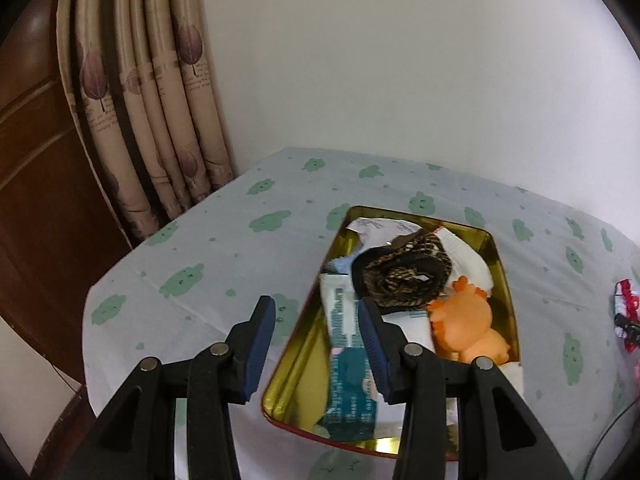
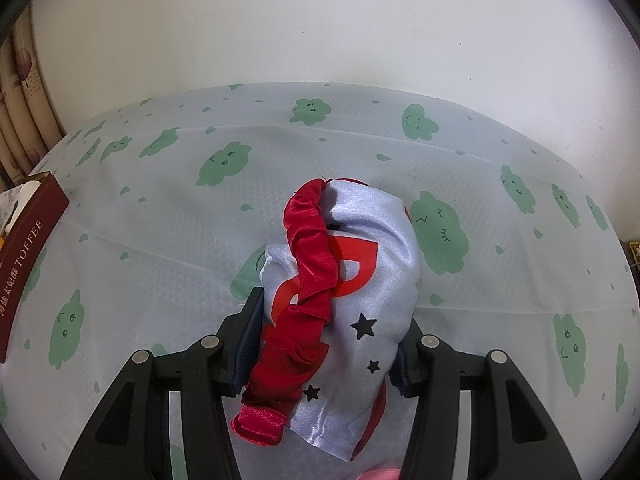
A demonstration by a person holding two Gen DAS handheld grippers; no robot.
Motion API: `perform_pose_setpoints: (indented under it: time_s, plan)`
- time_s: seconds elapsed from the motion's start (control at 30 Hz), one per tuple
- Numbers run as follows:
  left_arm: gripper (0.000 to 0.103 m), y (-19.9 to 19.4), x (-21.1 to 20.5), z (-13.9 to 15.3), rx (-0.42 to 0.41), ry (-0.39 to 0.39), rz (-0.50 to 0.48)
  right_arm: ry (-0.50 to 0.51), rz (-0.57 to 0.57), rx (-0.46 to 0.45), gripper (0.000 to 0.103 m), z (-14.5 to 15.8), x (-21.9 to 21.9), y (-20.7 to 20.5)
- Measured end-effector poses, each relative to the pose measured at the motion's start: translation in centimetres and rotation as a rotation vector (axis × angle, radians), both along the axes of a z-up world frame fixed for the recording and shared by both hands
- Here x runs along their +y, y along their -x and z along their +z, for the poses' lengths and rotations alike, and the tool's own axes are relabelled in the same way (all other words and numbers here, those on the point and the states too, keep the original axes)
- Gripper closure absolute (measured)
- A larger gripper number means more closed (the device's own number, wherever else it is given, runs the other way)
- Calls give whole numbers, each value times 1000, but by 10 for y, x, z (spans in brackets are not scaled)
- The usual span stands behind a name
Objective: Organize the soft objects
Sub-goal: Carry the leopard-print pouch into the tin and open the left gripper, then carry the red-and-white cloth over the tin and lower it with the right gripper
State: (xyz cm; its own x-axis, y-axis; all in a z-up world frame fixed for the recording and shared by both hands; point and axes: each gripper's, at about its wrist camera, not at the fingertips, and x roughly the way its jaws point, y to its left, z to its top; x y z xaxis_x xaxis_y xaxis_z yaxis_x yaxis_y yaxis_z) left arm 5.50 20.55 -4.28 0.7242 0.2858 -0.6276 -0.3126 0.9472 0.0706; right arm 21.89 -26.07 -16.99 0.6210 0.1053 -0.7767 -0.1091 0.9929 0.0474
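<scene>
My right gripper (image 2: 326, 344) is shut on a shiny white satin cloth with red ruffled trim and black stars (image 2: 352, 264), held above the table; the cloth hides both fingertips. It also shows in the left wrist view (image 1: 626, 312) at the far right. My left gripper (image 1: 318, 330) is open and empty, over the near left rim of a gold tin (image 1: 500, 256). The tin holds a tissue pack (image 1: 344, 320), a brown patterned scrunchie (image 1: 404, 276), an orange rubber toy (image 1: 468, 324) and white cloth (image 1: 466, 252).
The table wears a white cloth with green cloud prints (image 1: 208, 248). The tin's dark red side reading TOFFEE (image 2: 28, 256) shows at the left of the right wrist view. Beige curtains (image 1: 160, 92) and a brown wooden door (image 1: 36, 152) stand behind the table's left corner.
</scene>
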Motion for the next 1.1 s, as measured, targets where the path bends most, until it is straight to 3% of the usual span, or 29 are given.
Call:
perform_pose_setpoints:
  time_s: [0.1, 0.37, 0.93, 1.1]
  plan:
    - [59, 1, 3, -2, -3, -5, -1, 17, -1, -1, 55, 1, 3, 0]
    - [59, 3, 15, -6, -2, 24, 17, 60, -10, 6, 74, 7, 20, 2]
    - [59, 15, 24, -6, -27, 76, 38, 24, 58, -14, 75, 37, 61, 19]
    - [59, 17, 27, -12, 6, 122, 26, 0, 109, -20, 75, 48, 84, 24]
